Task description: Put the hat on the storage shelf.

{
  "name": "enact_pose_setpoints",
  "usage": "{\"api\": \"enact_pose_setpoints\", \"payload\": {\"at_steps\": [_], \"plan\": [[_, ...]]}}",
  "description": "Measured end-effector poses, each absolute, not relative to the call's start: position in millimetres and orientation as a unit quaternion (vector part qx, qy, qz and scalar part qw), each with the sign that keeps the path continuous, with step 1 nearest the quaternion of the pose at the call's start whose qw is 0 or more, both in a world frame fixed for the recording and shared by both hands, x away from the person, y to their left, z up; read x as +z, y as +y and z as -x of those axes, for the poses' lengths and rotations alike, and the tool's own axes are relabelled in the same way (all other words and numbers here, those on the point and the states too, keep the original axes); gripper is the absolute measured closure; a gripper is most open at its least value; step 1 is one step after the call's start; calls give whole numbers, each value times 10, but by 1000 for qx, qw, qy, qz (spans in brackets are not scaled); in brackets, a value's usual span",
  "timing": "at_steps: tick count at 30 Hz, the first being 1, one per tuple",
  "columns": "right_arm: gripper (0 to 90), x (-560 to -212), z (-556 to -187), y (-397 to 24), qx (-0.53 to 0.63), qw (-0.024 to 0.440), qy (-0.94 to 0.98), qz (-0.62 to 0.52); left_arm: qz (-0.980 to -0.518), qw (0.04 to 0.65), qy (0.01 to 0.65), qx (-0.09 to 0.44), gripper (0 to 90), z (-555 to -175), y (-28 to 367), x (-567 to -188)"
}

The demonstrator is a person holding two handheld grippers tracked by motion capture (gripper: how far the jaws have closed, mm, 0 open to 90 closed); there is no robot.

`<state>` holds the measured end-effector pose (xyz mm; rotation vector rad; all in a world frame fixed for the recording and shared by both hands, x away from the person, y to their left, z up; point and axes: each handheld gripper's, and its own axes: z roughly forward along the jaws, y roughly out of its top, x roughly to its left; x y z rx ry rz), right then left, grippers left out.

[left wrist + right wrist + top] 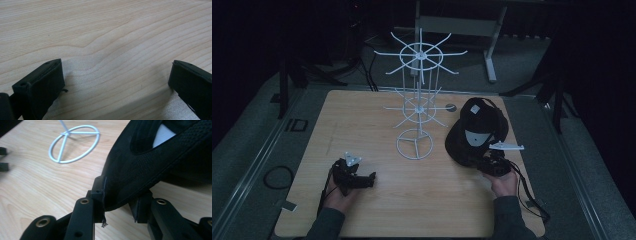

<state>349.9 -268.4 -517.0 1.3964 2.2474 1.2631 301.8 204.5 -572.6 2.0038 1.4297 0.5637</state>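
A: Right claw status?
B: Clamped on the brim edge of the black cap. Cap lies upside down on the tabletop, right side, just beside the white wire rack.
A: Left claw?
B: Jaws wide apart, nothing between them, low over bare wood at front left, well apart from the cap.
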Motion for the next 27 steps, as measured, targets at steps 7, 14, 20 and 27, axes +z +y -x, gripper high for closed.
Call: {"api": "enact_pose_setpoints", "payload": {"at_steps": [7,14,20,27], "plan": [[662,-5092,-3468,-2885,436,148,723,-515,-756,303,539,213,2,-3018,2045,-5726],[579,-5229,-3411,-2921,470,139,688,-535,-756,303,540,213,2,-3018,2044,-5726],[539,-5389,-3387,-2847,467,121,688,-542,-756,303,540,212,2,-3018,2045,-5726],[495,-5487,-3357,-2760,457,106,693,-548,-756,303,540,213,2,-3018,2045,-5726]]}}
